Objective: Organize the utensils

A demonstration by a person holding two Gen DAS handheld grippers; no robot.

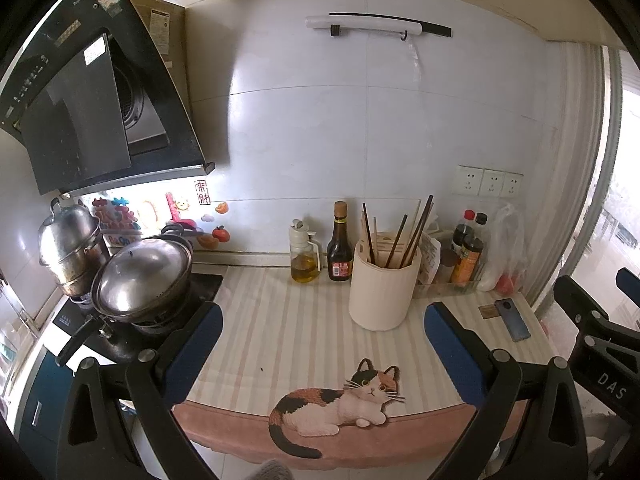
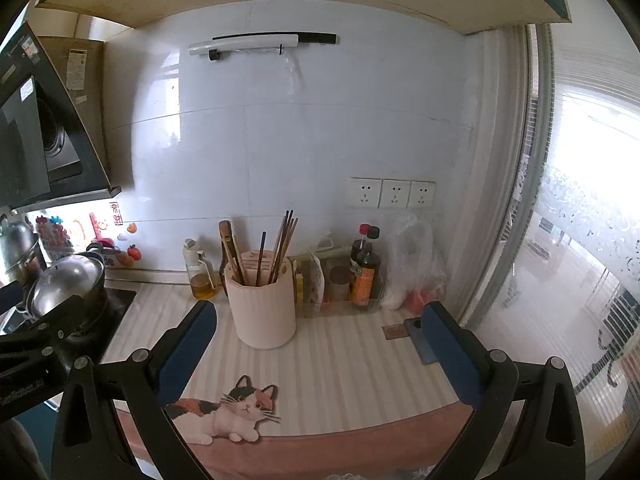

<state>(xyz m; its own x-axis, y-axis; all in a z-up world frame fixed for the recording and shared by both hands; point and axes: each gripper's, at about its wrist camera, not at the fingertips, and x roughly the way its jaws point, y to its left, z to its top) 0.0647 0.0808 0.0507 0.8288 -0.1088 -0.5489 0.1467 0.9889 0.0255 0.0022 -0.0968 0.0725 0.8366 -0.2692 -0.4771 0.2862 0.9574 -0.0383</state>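
Note:
A cream utensil holder (image 1: 382,286) (image 2: 262,304) stands on the striped cat mat (image 1: 280,332) (image 2: 352,376), with several dark and pale chopsticks (image 1: 404,236) (image 2: 280,246) upright in it. My left gripper (image 1: 324,354) hovers over the mat's front, open and holding nothing, the holder just beyond its right finger. My right gripper (image 2: 320,356) is open too, nothing between its fingers, the holder ahead near its left finger. Part of the right gripper's black frame (image 1: 600,340) shows at the left wrist view's right edge.
An oil dispenser (image 1: 305,254) and a soy sauce bottle (image 1: 340,246) stand left of the holder. Condiment bottles (image 2: 364,272) and a plastic bag (image 2: 414,268) sit right. A phone (image 1: 513,319) lies on the mat. Pots (image 1: 140,280) occupy the stove at left; a window lies right.

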